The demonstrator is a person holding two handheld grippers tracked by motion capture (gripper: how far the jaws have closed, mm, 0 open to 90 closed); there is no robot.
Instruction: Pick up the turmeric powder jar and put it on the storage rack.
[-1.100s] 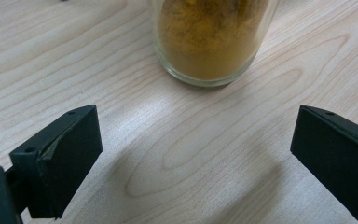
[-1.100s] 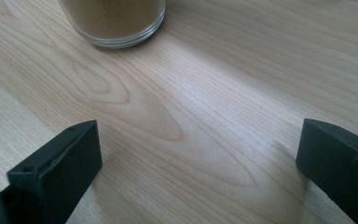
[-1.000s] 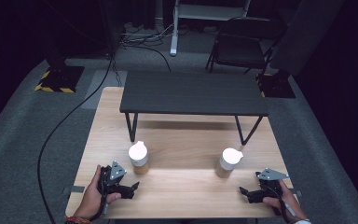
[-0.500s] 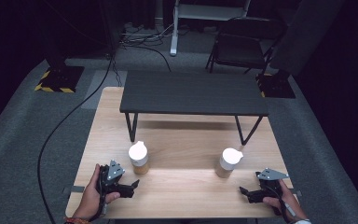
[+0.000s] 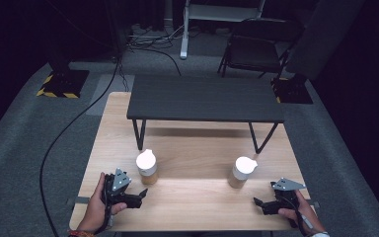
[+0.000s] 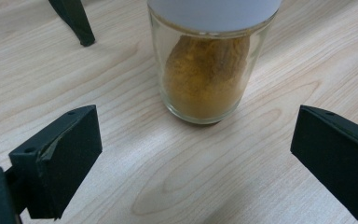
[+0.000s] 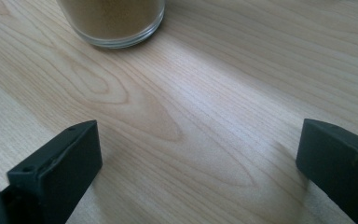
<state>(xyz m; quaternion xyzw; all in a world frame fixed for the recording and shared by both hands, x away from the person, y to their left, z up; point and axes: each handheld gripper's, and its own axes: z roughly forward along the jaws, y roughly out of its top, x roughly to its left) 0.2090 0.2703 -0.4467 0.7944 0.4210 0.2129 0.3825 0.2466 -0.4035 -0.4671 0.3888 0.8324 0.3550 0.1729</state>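
Two glass jars with white lids stand on the wooden table (image 5: 192, 202). The left jar (image 5: 147, 167) (image 6: 205, 70) holds orange-brown powder; the right jar (image 5: 241, 172) (image 7: 114, 21) holds paler tan powder. My left gripper (image 5: 137, 194) (image 6: 191, 163) rests on the table just in front of and left of the left jar, jaws wide open with nothing between them. My right gripper (image 5: 261, 205) (image 7: 196, 172) lies near the front right corner, a little in front of and right of the right jar, also open and holding nothing.
A low black bench (image 5: 205, 98) on thin legs stands across the far half of the table; one leg foot (image 6: 77, 25) is left of the left jar. A black cable (image 5: 69, 128) trails over the grey carpet at left. A folding chair (image 5: 251, 47) stands beyond.
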